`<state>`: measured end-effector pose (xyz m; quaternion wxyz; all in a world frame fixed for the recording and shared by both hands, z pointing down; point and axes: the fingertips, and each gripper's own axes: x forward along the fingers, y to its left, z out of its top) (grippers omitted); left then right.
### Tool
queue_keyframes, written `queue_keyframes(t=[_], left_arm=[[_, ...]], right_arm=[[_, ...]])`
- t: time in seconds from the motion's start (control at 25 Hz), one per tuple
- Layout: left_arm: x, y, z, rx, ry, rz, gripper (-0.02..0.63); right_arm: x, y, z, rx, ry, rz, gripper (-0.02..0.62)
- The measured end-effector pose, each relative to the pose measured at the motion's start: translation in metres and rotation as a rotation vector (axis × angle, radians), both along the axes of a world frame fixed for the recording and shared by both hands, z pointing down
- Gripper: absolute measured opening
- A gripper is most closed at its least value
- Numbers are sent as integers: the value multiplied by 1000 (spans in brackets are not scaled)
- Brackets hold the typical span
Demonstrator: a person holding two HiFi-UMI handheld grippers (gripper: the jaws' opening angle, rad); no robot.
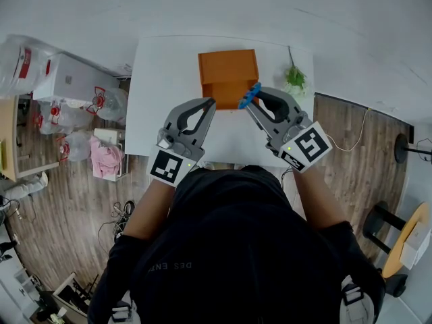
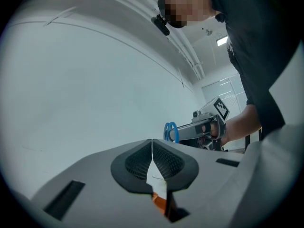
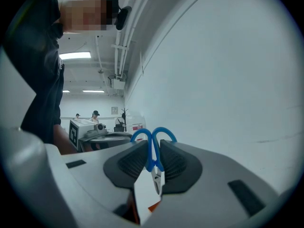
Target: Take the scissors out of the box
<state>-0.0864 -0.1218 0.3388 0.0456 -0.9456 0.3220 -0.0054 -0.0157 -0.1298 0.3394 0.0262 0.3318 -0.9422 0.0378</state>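
Note:
The orange box stands open on the white table, and a sliver of the orange box shows under my left jaws. My right gripper hovers over the box's front right corner, shut on the blue-handled scissors. In the right gripper view the scissors hang between the pads, handle loops up and blades down. My left gripper is held at the box's front left corner, shut and empty, with the pads of my left gripper meeting. From the left gripper view, the scissors show sticking out of my right gripper.
A small green plant sits on the table right of the box. Plastic bags and a pink bundle lie on the wooden floor to the left. A white wall lies behind the table.

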Motion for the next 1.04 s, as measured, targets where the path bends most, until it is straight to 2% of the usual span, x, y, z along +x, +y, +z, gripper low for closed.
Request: queue_keyframes(t=[1.04], left_arm=[[0, 4, -1, -2, -15, -7, 20]], right_arm=[[-5, 4, -6, 7, -10, -23, 91]])
